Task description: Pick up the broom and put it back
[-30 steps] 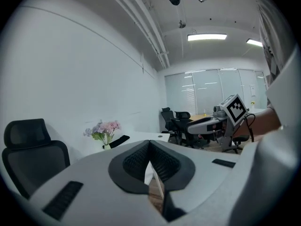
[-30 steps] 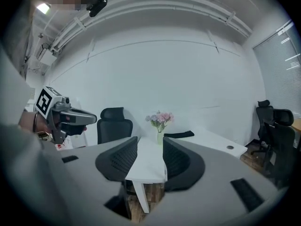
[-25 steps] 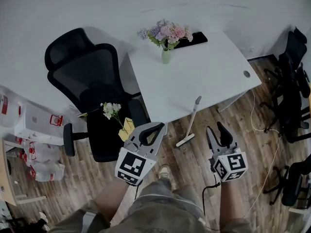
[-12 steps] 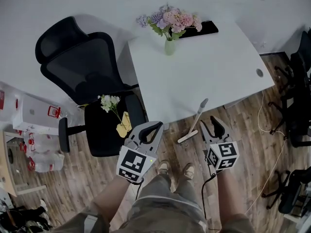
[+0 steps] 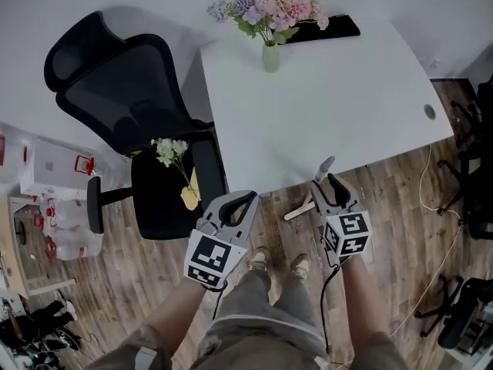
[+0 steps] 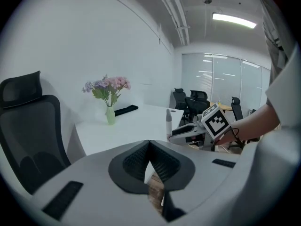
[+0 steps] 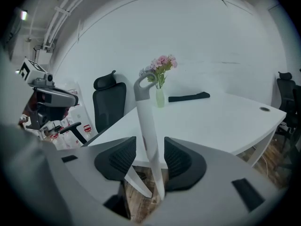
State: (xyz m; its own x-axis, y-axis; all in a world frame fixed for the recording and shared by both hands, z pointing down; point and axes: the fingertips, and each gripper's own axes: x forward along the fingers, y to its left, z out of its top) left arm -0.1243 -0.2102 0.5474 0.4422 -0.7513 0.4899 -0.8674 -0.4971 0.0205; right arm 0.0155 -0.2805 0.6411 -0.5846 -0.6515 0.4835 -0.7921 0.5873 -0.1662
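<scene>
The white broom [image 5: 324, 166] leans against the front edge of the white table [image 5: 339, 106], its head [image 5: 296, 211] on the wood floor. My right gripper [image 5: 325, 183] is open, with the broom's handle [image 7: 146, 121] upright between its pads and a gap on each side. My left gripper [image 5: 244, 199] hangs to the left over the floor, shut and empty, its pads meeting at the tips [image 6: 149, 142]. In the left gripper view the broom's handle top [image 6: 169, 120] shows beside the right gripper [image 6: 186, 132].
A vase of flowers [image 5: 270, 52] and a long black item [image 5: 327, 29] stand at the table's far side. A black office chair [image 5: 131, 99] with a small bouquet [image 5: 172, 152] on its seat is left of the table. Boxes [image 5: 54, 177] lie far left, more chairs [image 5: 481, 206] at the right.
Both grippers have sunk and moved in toward the table. The right gripper, earlier short of the broom, now has the handle between its jaws. The left stays shut.
</scene>
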